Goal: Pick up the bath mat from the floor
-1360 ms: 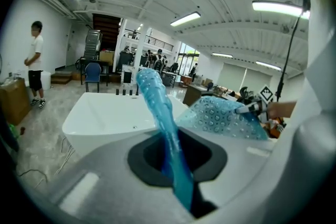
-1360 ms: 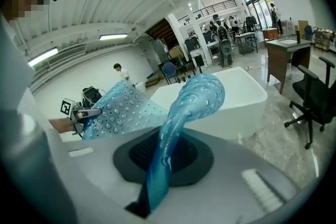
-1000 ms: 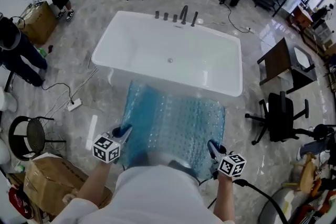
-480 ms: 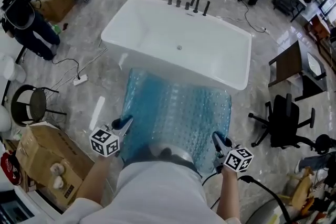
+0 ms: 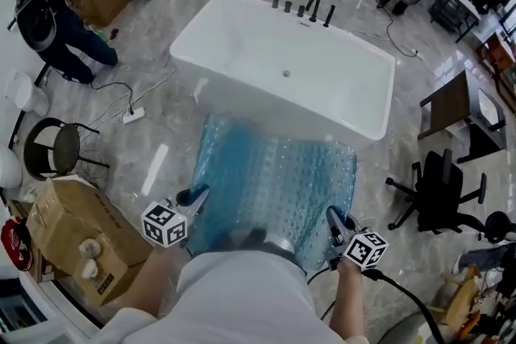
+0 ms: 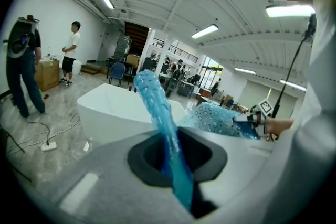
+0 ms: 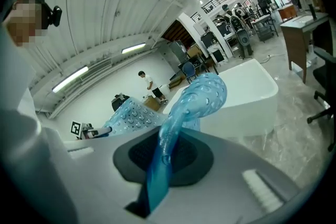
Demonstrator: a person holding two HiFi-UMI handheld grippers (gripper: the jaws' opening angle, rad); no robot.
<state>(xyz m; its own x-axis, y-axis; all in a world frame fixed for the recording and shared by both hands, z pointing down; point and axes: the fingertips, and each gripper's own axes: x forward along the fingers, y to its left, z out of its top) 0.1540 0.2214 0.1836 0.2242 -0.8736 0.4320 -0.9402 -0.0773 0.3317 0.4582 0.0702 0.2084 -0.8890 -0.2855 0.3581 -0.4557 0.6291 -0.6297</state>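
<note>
The blue see-through bath mat (image 5: 274, 181), studded with suction cups, hangs stretched between my two grippers, its far edge down by the foot of the white bathtub (image 5: 282, 68). My left gripper (image 5: 196, 194) is shut on the mat's near left corner, and my right gripper (image 5: 332, 216) is shut on the near right corner. In the left gripper view the mat (image 6: 155, 102) rises out of the closed jaws of the left gripper (image 6: 176, 165). The right gripper view shows the same: the mat (image 7: 202, 94) curls up from the right gripper (image 7: 157, 170).
A cardboard box (image 5: 76, 234) and a black stool (image 5: 52, 153) stand at the left, with a power strip (image 5: 133, 115) and cable on the floor. A black office chair (image 5: 439, 189) and a dark table (image 5: 451, 105) are at the right. Two people (image 5: 52, 20) stand at the far left.
The person has shifted along the tub with both grippers still holding the mat. The cardboard box at the left has come further into view. Both grips are unchanged.
</note>
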